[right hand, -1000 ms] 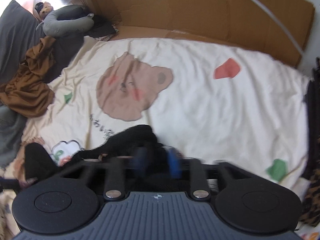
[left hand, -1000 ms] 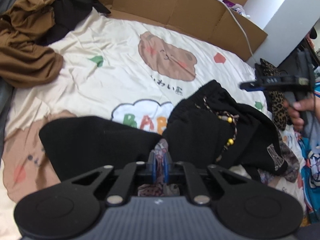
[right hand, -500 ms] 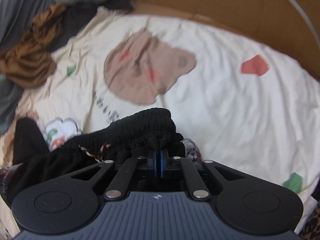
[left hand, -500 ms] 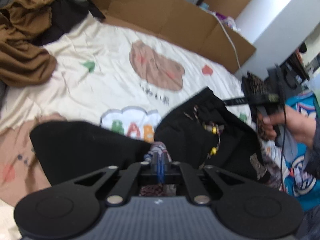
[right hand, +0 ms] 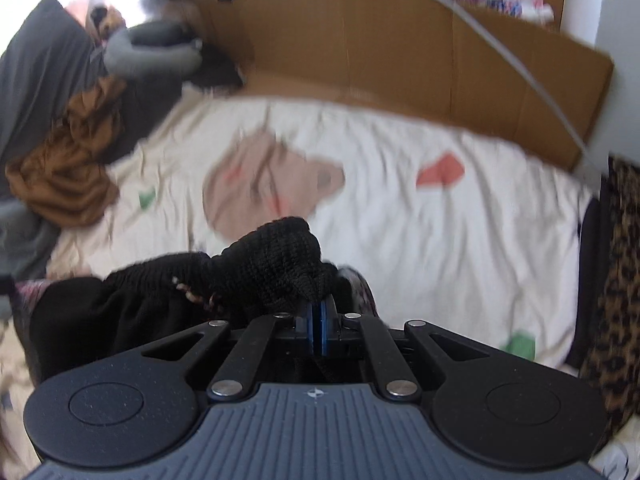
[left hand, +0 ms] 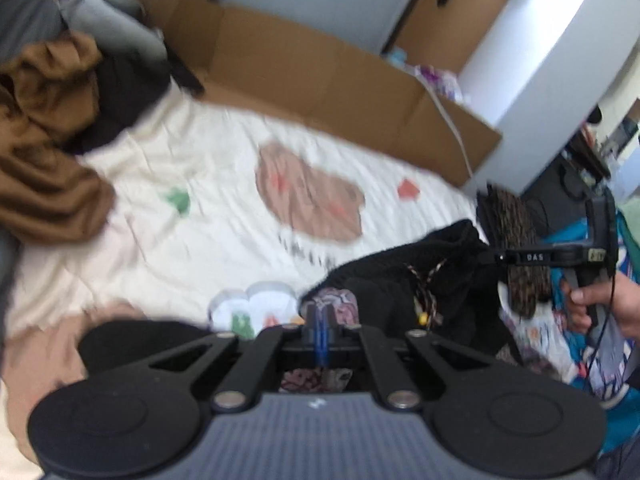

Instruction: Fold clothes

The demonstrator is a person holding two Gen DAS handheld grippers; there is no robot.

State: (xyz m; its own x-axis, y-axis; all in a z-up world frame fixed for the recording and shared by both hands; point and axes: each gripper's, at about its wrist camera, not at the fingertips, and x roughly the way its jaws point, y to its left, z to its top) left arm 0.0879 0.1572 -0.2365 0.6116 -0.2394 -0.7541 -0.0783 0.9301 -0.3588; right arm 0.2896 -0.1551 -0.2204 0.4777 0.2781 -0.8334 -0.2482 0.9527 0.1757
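A black knit garment (left hand: 432,268) with a patterned lining and beaded cord is held up over the cream bedsheet (left hand: 208,184). My left gripper (left hand: 320,320) is shut on a patterned edge of it. In the left wrist view, the right gripper (left hand: 496,258) is at the right, gripped by a hand (left hand: 600,304), pinching the garment's far black corner. The right wrist view shows my right gripper (right hand: 319,320) shut on the bunched black knit garment (right hand: 276,264), which stretches away to the left.
A brown garment (left hand: 44,160) and dark clothes are piled at the left of the bed. Cardboard (left hand: 328,76) lines the far edge, with a white cable over it. A leopard-print cloth (right hand: 620,280) and colourful fabric lie at the right edge.
Both grippers have risen and tilted up with the black garment, lifting it off the sheet. The right gripper, open a second ago, closed on the knit corner.
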